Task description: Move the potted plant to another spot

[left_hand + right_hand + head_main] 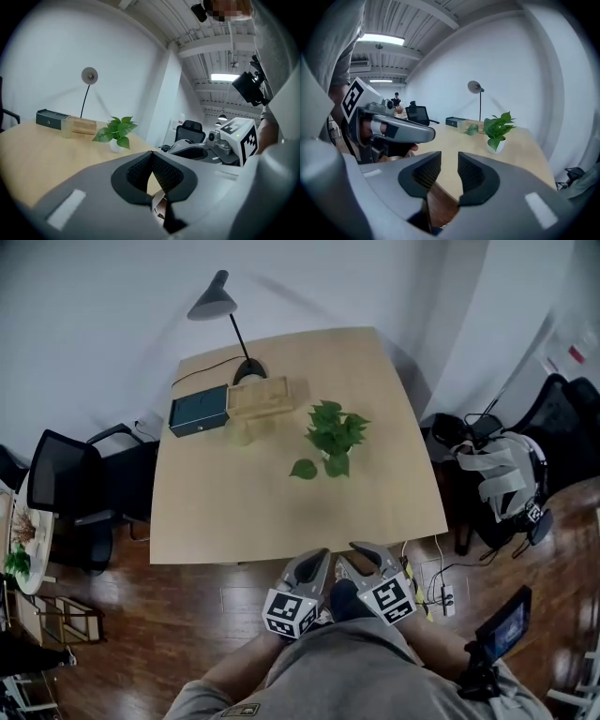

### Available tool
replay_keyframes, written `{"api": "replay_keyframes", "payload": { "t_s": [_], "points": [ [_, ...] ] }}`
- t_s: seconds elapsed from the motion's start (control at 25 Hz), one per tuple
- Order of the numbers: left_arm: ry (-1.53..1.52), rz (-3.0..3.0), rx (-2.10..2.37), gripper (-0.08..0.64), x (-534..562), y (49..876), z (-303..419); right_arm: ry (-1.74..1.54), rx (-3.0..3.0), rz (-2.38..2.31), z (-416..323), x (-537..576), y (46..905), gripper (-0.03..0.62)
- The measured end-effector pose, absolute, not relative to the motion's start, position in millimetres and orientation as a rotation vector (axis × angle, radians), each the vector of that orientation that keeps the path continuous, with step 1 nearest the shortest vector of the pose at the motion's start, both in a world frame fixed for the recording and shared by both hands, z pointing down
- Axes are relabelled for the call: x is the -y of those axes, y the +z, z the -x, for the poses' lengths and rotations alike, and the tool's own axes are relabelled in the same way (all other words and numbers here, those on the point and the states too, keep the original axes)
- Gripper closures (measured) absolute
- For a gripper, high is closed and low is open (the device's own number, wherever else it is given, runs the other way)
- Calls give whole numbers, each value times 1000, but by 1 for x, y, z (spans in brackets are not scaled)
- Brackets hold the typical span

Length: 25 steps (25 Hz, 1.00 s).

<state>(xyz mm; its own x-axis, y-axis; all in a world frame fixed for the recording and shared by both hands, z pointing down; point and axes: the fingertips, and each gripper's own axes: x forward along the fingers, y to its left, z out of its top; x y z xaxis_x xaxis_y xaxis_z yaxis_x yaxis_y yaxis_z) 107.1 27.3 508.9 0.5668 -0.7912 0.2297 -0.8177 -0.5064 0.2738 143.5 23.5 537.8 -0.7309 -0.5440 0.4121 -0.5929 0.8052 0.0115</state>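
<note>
The potted plant, green leaves in a small white pot, stands upright on the light wooden table, right of its middle. It also shows in the left gripper view, potted plant, and in the right gripper view, potted plant. Both grippers hover side by side off the table's near edge, well short of the plant. My left gripper has its pad tips touching, with nothing held. My right gripper keeps a narrow empty gap between its pads.
At the table's far side stand a grey desk lamp, a dark box and a wooden tray. A black chair is at the left, bags and cables at the right, a power strip on the floor.
</note>
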Motion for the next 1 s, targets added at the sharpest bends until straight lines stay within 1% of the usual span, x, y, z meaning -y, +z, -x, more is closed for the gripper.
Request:
{"api": "replay_keyframes", "payload": {
  "t_s": [0.36,0.56,0.8,1.0],
  "points": [
    [119,-2476,1279,566,-84,508,-117,199,2579,-888,-161,-86,530,522],
    [104,-2485,1288,566,-87,503,-130,225,2568,-873,-182,-97,528,584],
    [112,-2492,1272,566,-92,499,-154,262,2601,-846,-193,-110,520,586],
    [120,-2486,1275,566,-97,498,-161,273,2637,-830,-191,-112,515,586]
  ]
}}
